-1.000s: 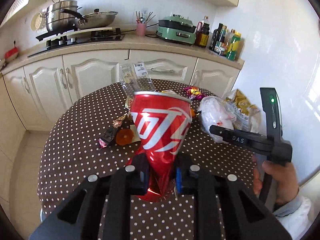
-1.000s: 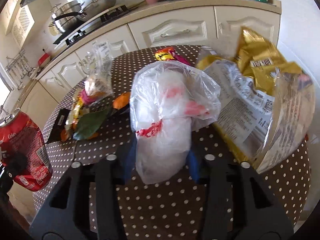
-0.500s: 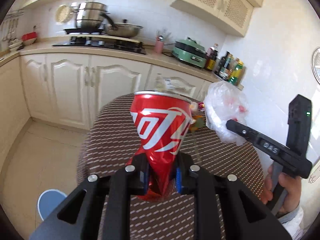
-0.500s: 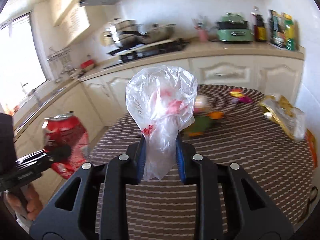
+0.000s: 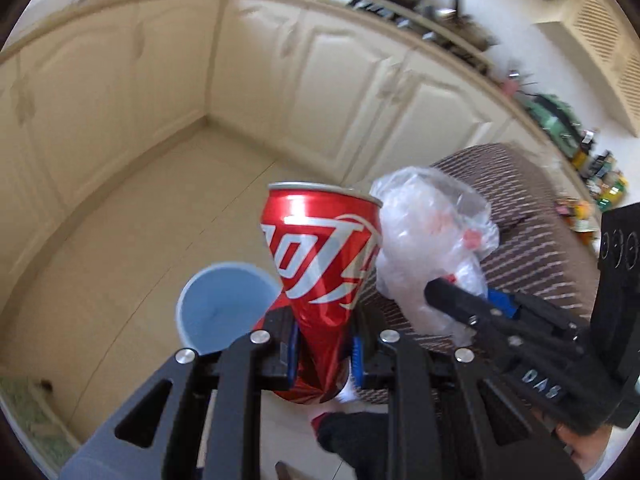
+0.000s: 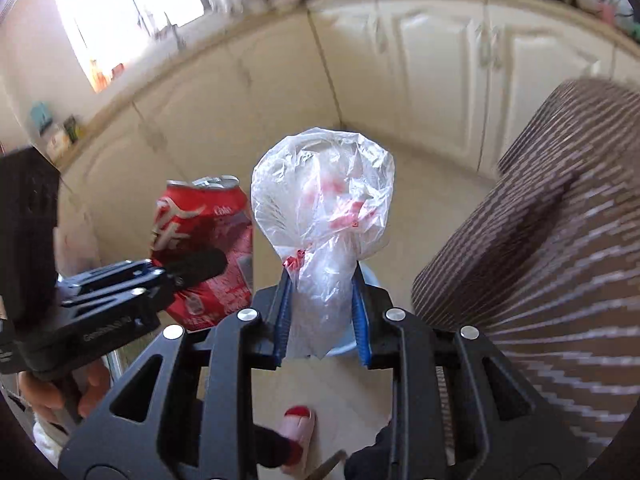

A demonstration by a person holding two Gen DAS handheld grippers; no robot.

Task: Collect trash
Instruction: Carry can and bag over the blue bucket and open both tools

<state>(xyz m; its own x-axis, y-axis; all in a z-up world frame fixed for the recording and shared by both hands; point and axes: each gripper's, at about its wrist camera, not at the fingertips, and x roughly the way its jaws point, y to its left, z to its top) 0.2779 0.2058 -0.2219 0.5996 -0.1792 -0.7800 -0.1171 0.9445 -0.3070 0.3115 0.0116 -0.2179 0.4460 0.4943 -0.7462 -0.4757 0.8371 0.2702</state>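
**A:** Left wrist view first: the left gripper is clamped on the crushed lower end of a red soda can, top pointing away from the camera. The blue bin sits on the floor just left of and below the can. On the right, the right gripper comes in holding a crumpled plastic bag, which is touching or nearly touching the can. The desk with its brown patterned cloth is behind the bag.

**B:** Right wrist view agrees. The right gripper is pinched on the bag's neck, and its jaws have just been closing with the bag between them. The can hangs to the left in the left gripper. Only a sliver of the bin shows under the bag, and the desk is on the right.

**A:** So what could go wrong?

**B:** My guess is a missed drop. The bin mouth looks small for two items at once, and with the grippers crowded the can could clip the rim and roll off across the floor. The bag's light too, so it might drift or cling to a pad.
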